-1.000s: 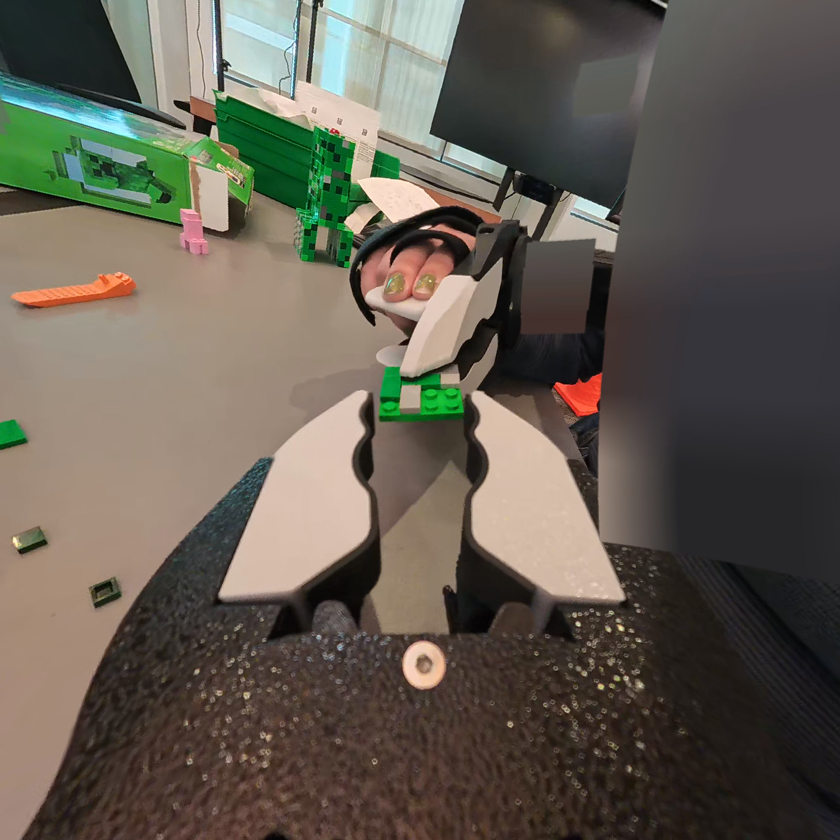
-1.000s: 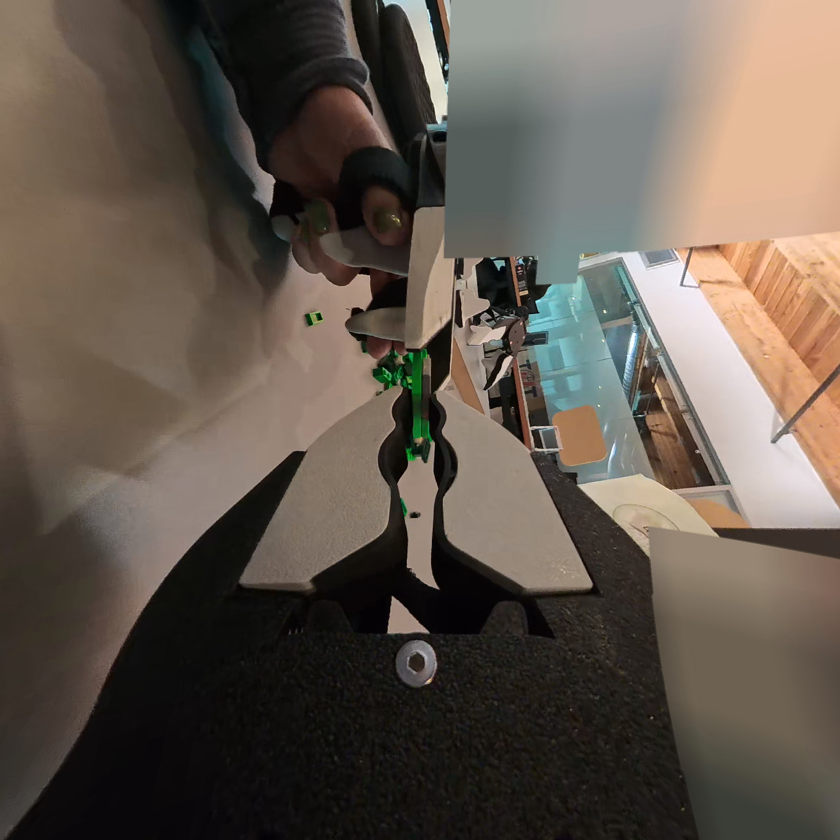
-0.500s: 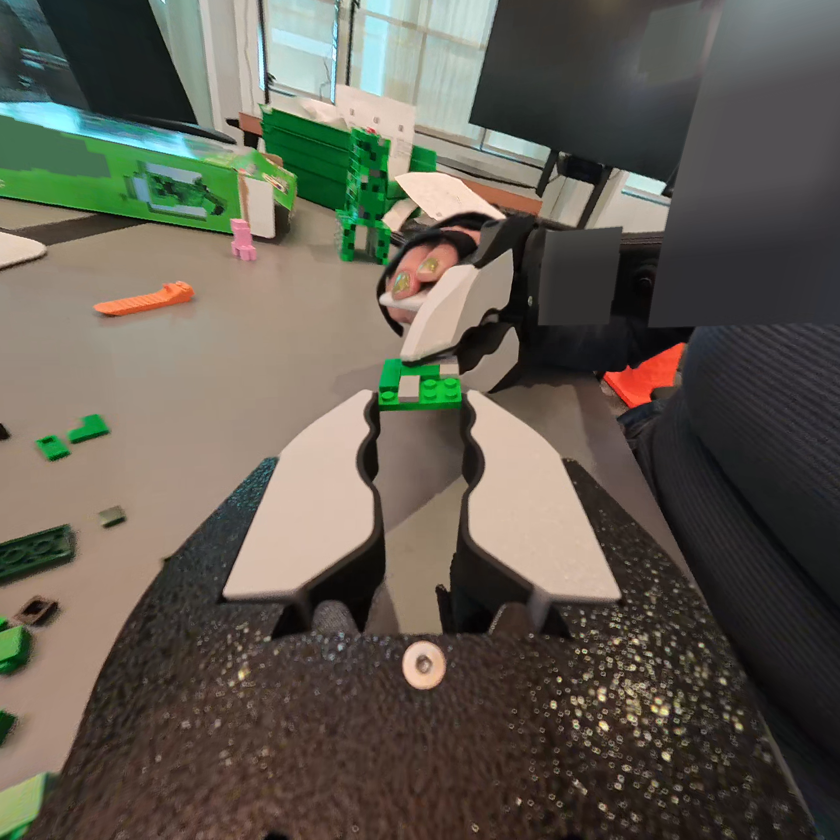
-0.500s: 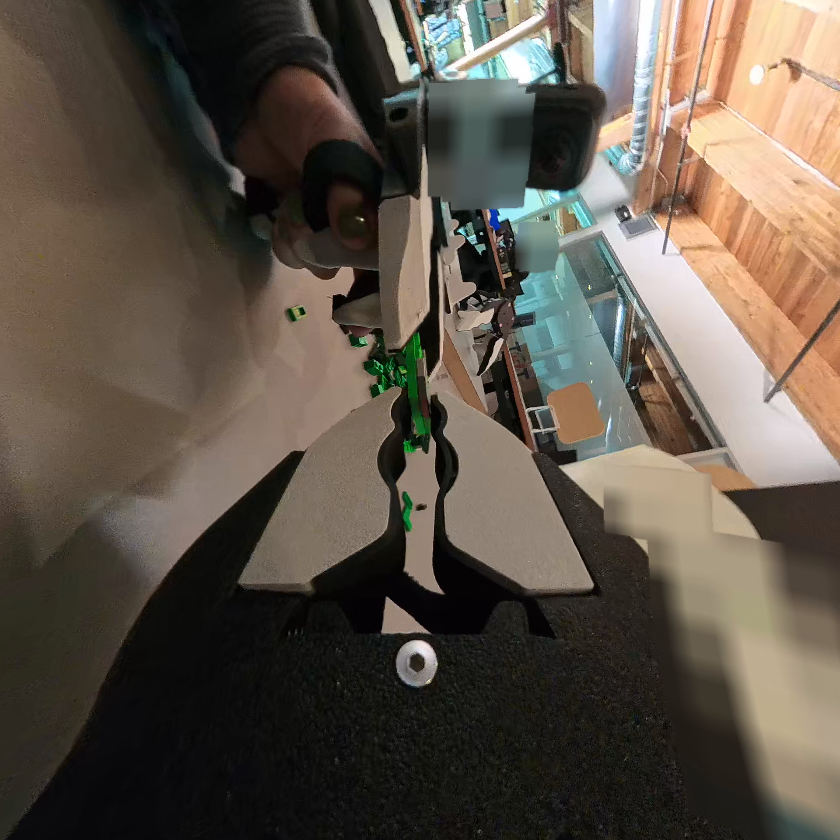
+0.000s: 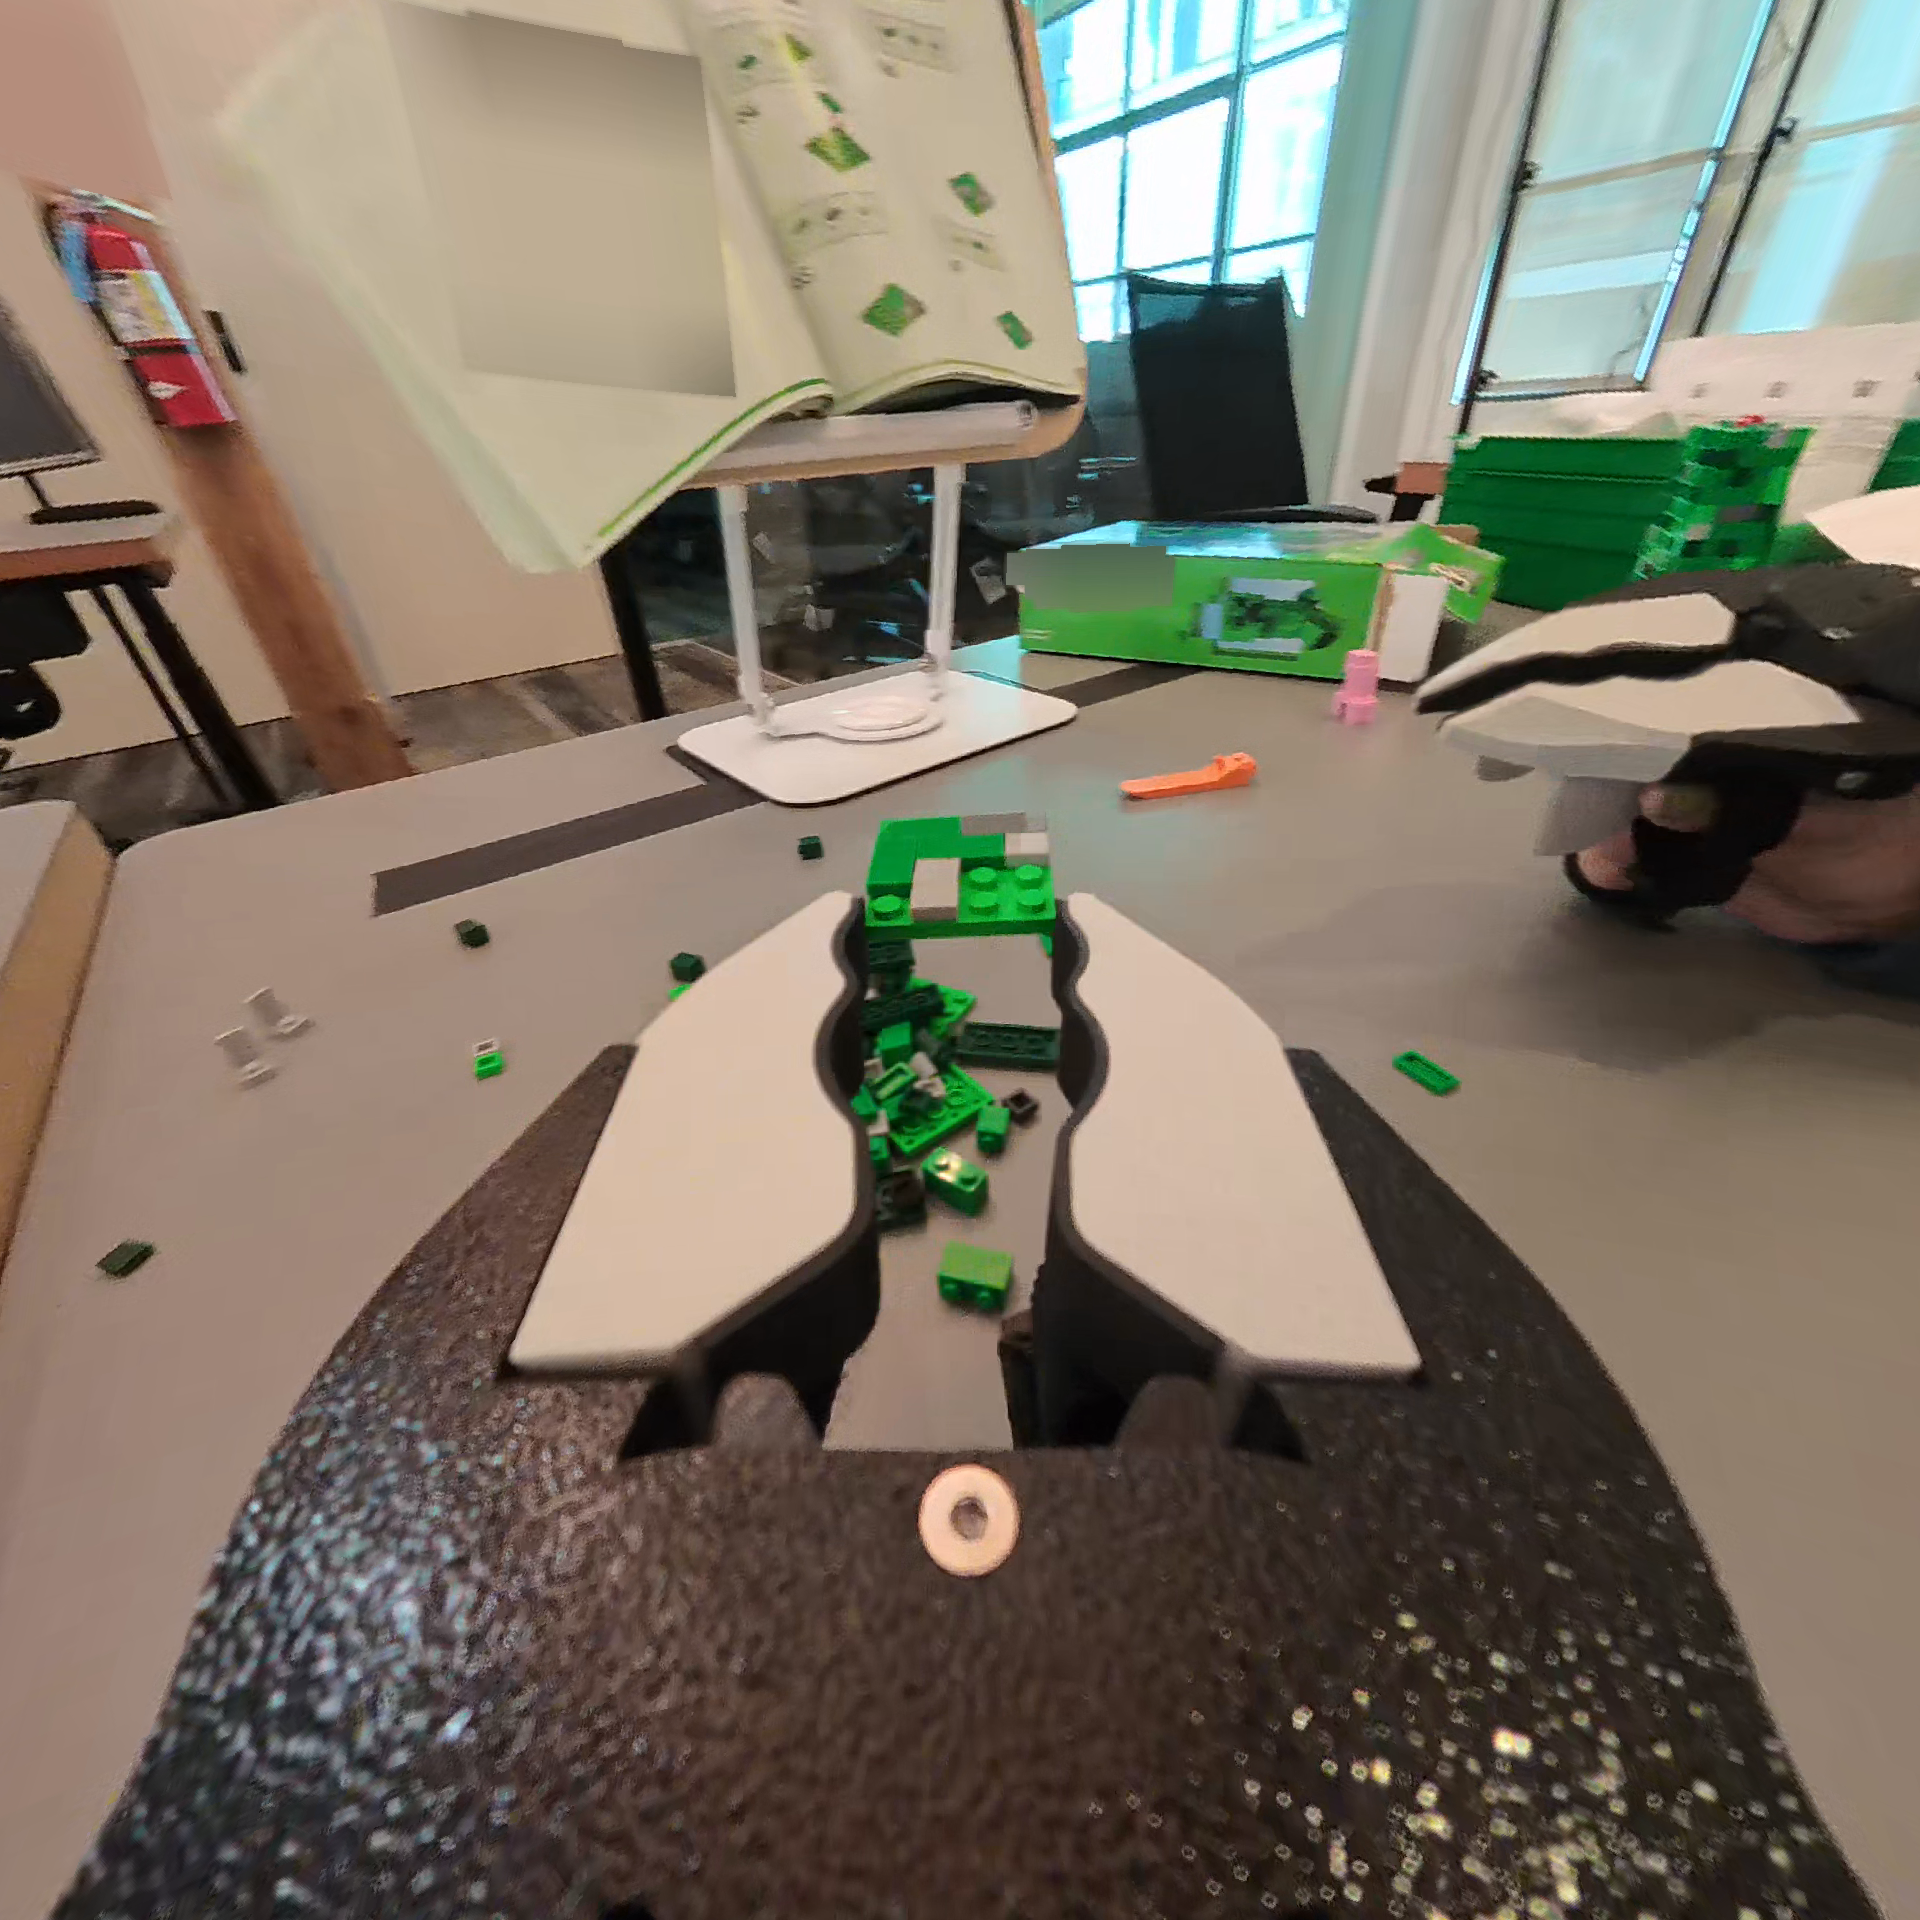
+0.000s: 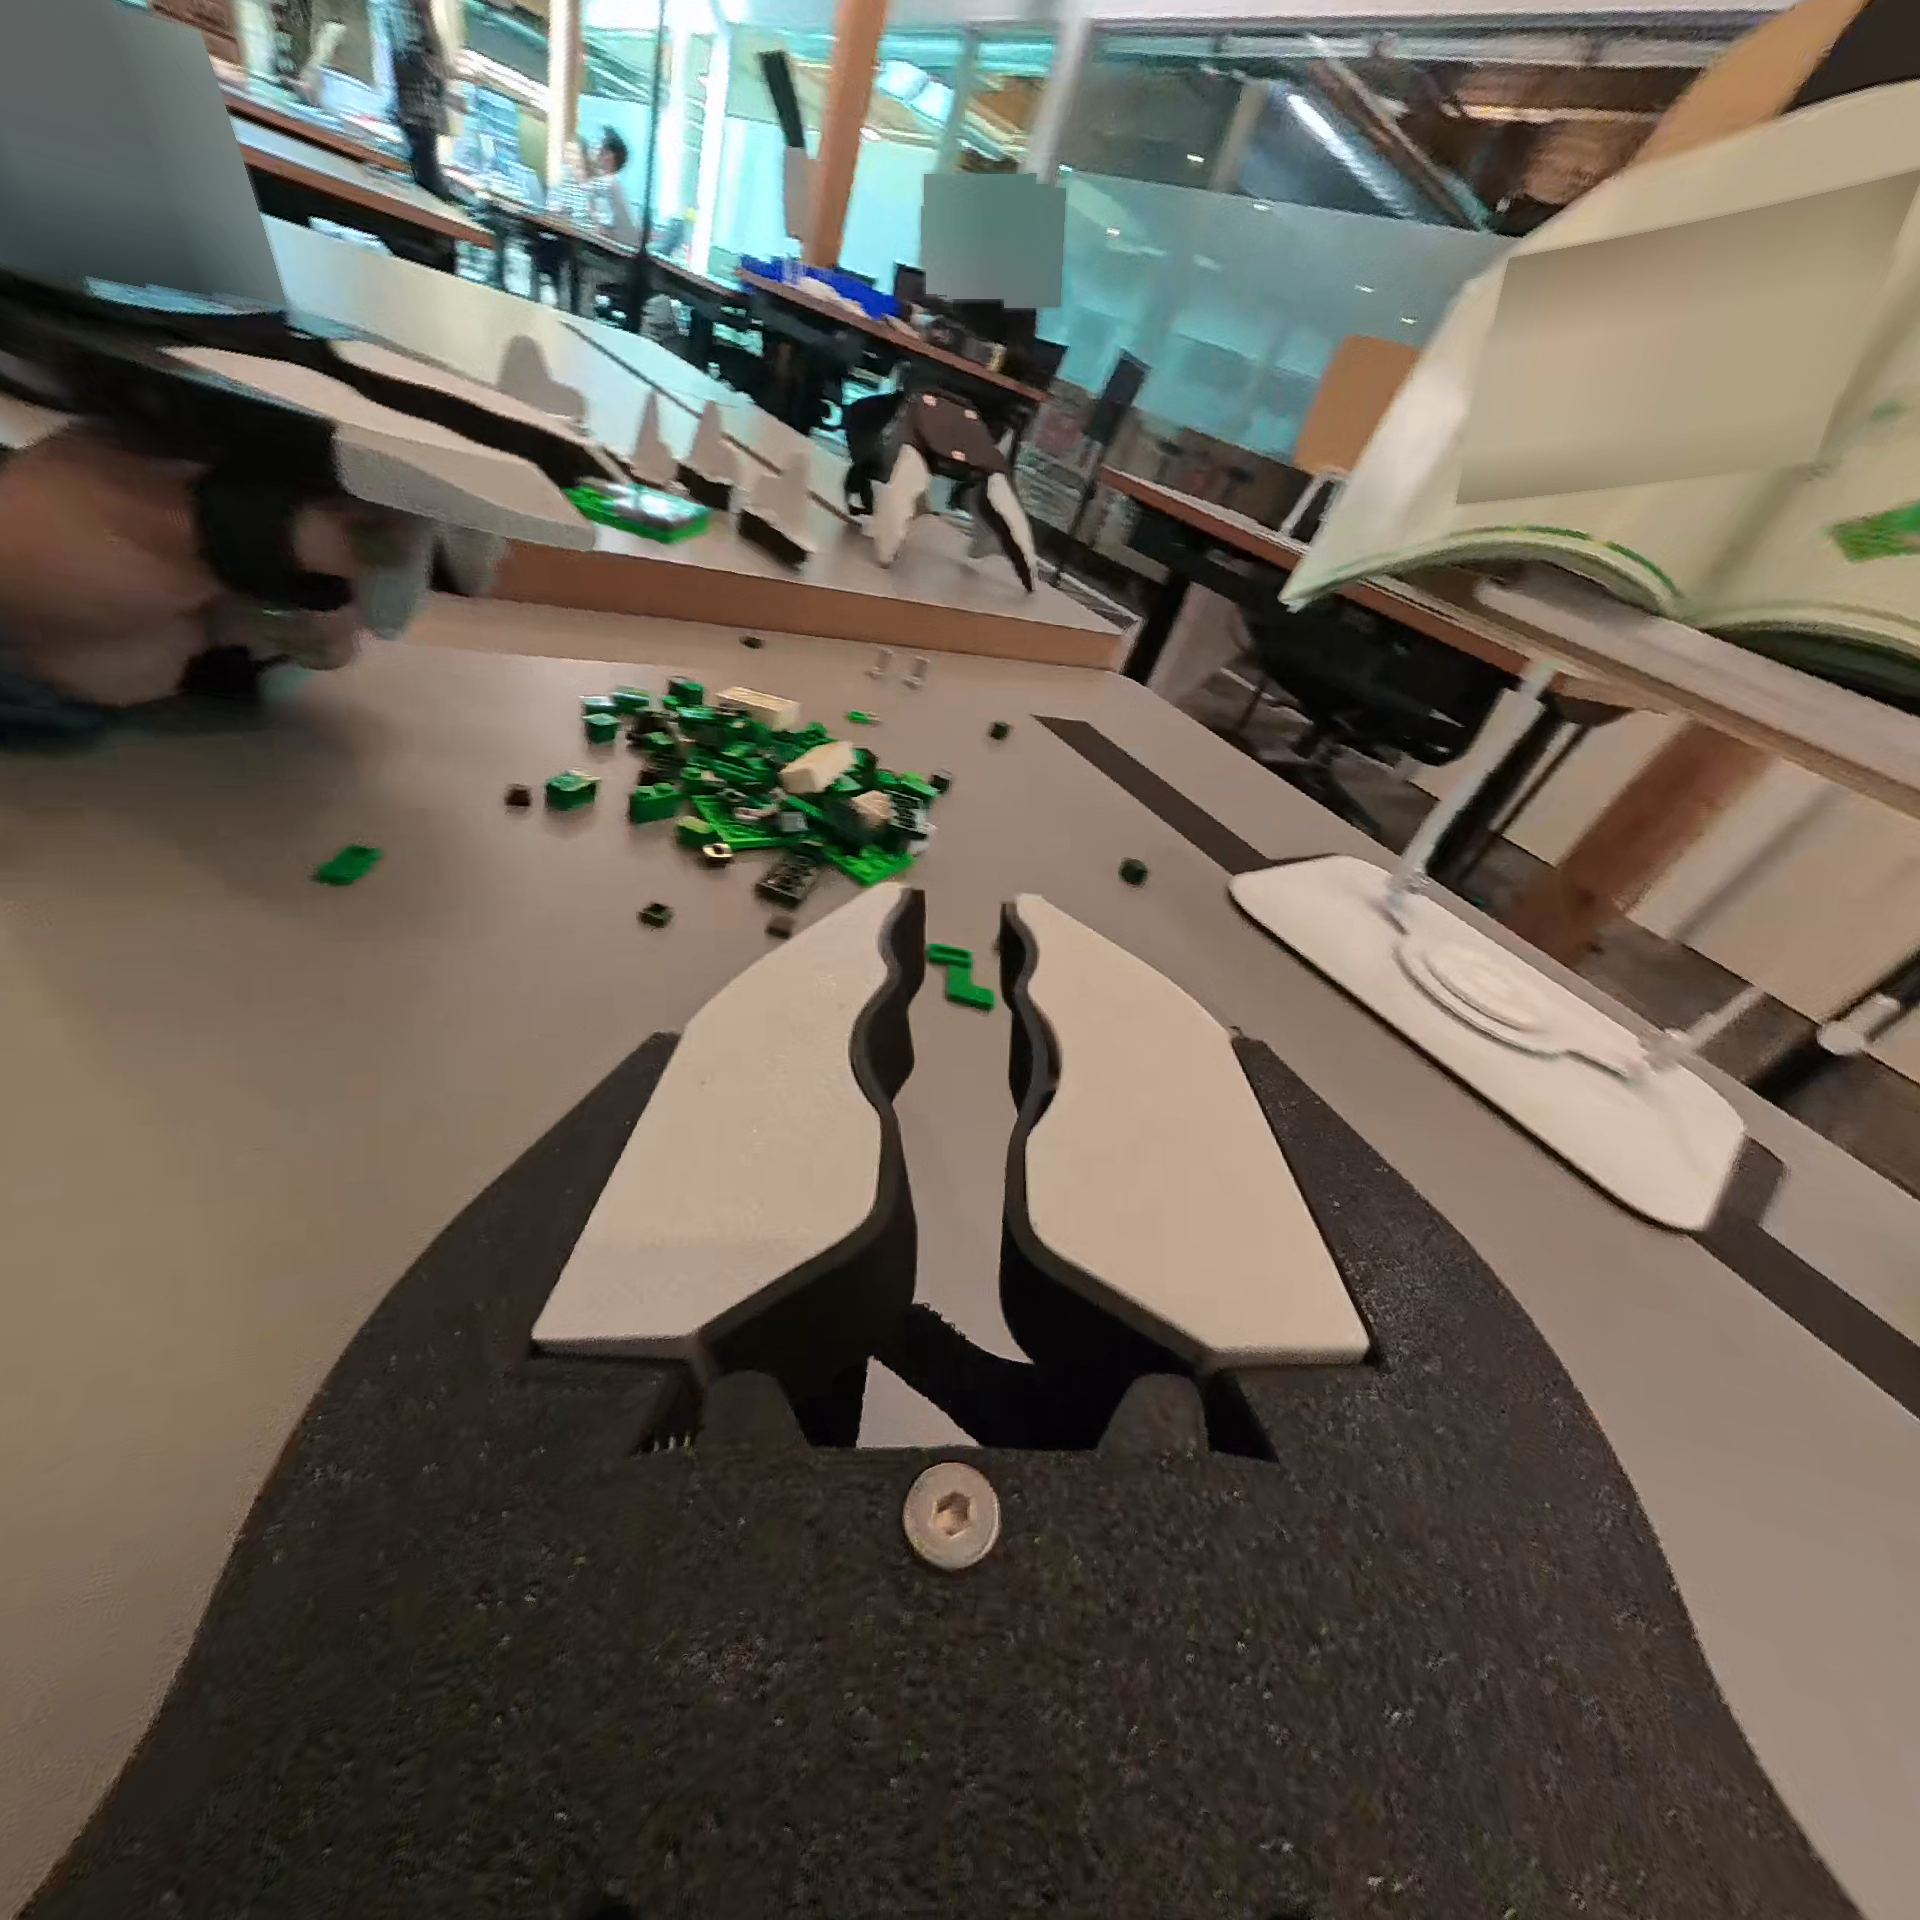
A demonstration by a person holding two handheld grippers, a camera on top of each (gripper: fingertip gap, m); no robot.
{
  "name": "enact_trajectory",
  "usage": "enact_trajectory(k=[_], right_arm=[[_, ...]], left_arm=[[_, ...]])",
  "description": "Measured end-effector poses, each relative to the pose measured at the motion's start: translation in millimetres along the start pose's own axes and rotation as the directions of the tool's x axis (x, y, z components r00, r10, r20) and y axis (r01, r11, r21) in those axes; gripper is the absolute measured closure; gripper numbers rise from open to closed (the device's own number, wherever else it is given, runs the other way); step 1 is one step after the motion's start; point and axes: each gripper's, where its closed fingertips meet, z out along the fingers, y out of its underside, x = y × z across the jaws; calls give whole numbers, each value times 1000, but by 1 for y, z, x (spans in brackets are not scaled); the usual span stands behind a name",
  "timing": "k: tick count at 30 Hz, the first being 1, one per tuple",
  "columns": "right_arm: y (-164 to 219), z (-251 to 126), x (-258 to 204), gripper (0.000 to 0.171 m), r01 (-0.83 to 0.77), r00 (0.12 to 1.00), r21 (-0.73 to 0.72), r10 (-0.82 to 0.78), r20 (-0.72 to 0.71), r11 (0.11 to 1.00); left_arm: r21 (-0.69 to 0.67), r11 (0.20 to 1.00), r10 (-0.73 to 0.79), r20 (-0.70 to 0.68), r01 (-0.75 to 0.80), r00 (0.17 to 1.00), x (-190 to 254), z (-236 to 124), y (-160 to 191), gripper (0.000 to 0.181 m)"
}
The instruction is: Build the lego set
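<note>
My left gripper (image 5: 961, 914) is shut on a flat green-and-grey lego assembly (image 5: 966, 883), pinched by its sides between the fingertips and held above the table. Under it lies a pile of loose green bricks (image 5: 920, 1101). My right gripper (image 6: 961, 904) is slightly open and empty, low over the grey table, with a small green plate (image 6: 961, 977) lying on the table between its tips. The pile (image 6: 769, 790) lies just ahead of it. The right gripper (image 5: 1455, 707) shows far right in the left wrist view; the left gripper (image 6: 582, 509) with the assembly (image 6: 634, 511) shows at upper left in the right wrist view.
An open instruction booklet (image 5: 831, 208) rests on a white stand (image 5: 883, 727) at the table's far side. A green box (image 5: 1226, 613), a pink figure (image 5: 1356, 686) and an orange brick separator (image 5: 1195, 777) lie beyond. Small pieces (image 5: 483, 1060) are scattered around. One gripper's finger ends stand about 20 centimetres off the other's.
The right gripper has let go of the assembly and pulled away to the right. The left gripper has swung with the assembly to over the brick pile.
</note>
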Motion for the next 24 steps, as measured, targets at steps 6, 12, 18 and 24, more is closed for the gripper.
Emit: enact_trajectory(k=[6, 12, 18, 24], right_arm=[[-3, 6, 42, 171, -98, 968, 73, 112, -225, 992], [-5, 29, 19, 171, -90, 991, 39, 93, -98, 995], [-8, 18, 7, 171, -113, 993, 57, 114, -4, 992], [-13, 15, 3, 171, -99, 995, 83, 97, 26, 992]], left_arm=[[29, 999, 30, 93, -32, 995, -12, -4, -3, 148], [1, 1000, 27, 89, -27, 996, -11, -4, 1, 148], [33, 995, 87, 244, -98, 966, -26, -15, -6, 149], [28, 991, 108, 420, -131, 901, -46, -31, -10, 148]])
